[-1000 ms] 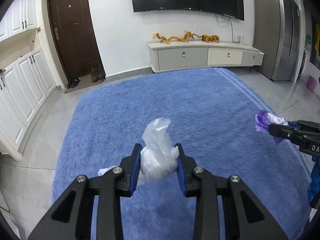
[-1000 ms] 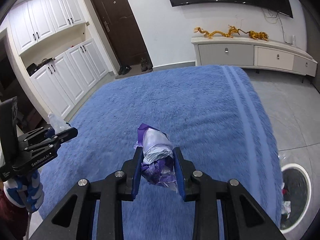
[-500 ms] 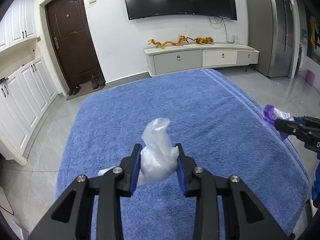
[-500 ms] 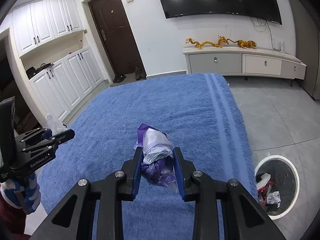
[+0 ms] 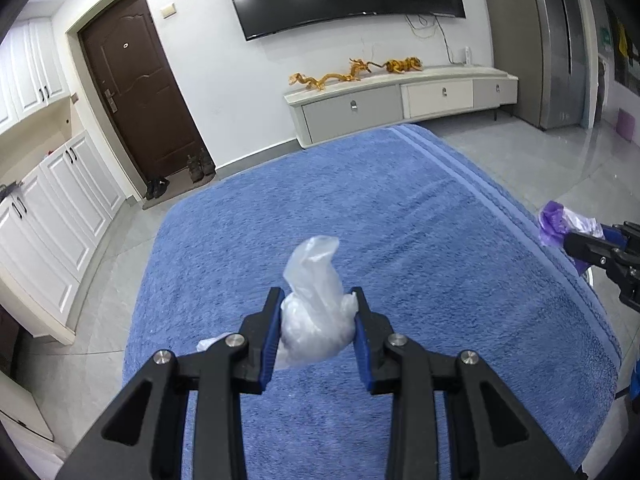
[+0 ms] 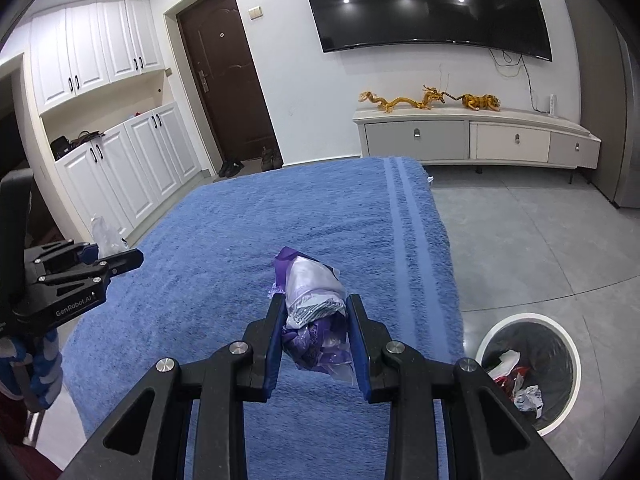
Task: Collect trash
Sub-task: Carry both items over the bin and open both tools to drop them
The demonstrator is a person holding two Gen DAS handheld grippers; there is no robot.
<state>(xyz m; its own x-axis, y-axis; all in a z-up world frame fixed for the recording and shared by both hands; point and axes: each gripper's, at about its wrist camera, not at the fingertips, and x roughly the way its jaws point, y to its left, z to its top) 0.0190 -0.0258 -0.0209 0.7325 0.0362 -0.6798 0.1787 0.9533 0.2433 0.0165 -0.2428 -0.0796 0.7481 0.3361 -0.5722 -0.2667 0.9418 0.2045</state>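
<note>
Left wrist view: left gripper (image 5: 316, 322) clamped on a clear bag (image 5: 314, 312), crumpled, its twisted end sticking up past the blue pads (image 5: 269, 340). A scrap of the same plastic pokes out under the left finger. Gripper held over the blue towel (image 5: 400, 220) that covers the bench. At the right edge of this view the right gripper (image 5: 580, 240) shows from the side, purple wrapper (image 5: 554, 224) in its tip, out near the towel's right edge.

Right wrist view: right gripper (image 6: 316, 334) closed tight on the purple wrapper (image 6: 314, 312), a wad of purple and silver foil, squeezed between both pads with some hanging below. It sits above the towel (image 6: 320, 208) close to the striped right border. Bin (image 6: 560, 344) on the floor just beside that edge, lower right, white rim, black liner, red and white trash already inside. Left gripper (image 6: 120, 258) visible at far left, side-on, clear bag (image 6: 102, 234) in its tip, over the towel's left edge; the two grippers are well apart.

Background: grey tile floor (image 6: 540, 232), TV (image 6: 424, 0) on the wall, low cabinet (image 6: 476, 138) with gold dragons (image 6: 428, 100) on top, brown door (image 6: 224, 72), shoes (image 6: 248, 162) by it, white cupboards (image 6: 132, 164) on the left.
</note>
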